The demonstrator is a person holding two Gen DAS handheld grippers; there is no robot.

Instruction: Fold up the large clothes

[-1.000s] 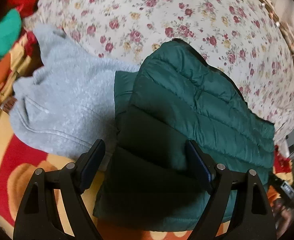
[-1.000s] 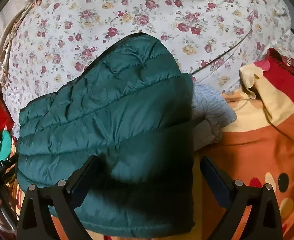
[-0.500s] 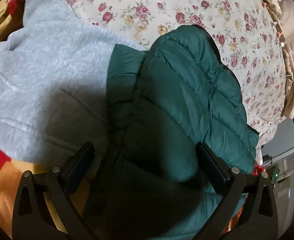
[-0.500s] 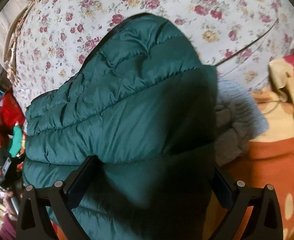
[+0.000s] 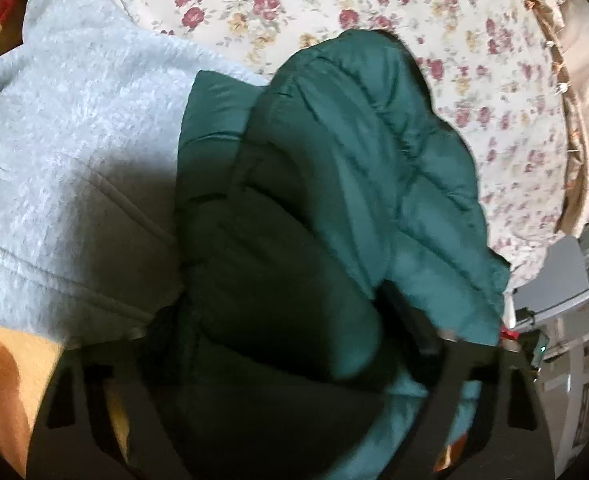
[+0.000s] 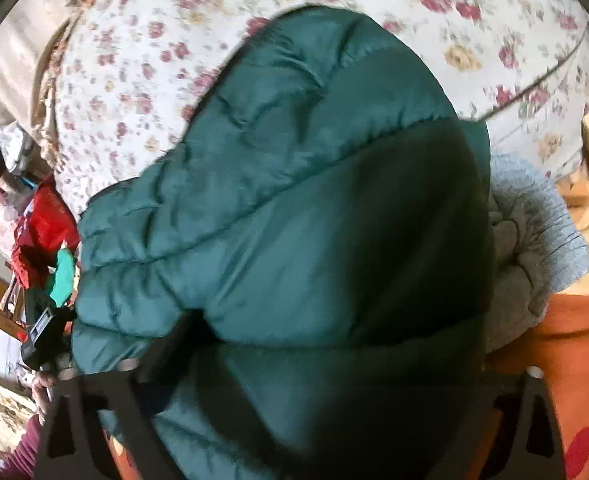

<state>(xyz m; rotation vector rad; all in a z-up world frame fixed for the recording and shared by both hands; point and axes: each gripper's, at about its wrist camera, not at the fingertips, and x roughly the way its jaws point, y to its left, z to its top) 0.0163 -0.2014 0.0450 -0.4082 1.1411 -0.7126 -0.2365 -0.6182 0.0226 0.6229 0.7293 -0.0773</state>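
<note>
A floral bedspread (image 5: 374, 4) covers the bed under me, with an orange patterned blanket (image 6: 574, 340) along its near edge. The green quilted puffer jacket (image 5: 334, 168) lies folded at the near edge, partly over a fuzzy grey sweatshirt (image 5: 66, 152). My left gripper (image 5: 290, 336) and right gripper (image 6: 330, 364) are both closing, jaws still wide with jacket bulging between them. The slick, springy shell could squirt out, or I could snag the sweatshirt too.
</note>
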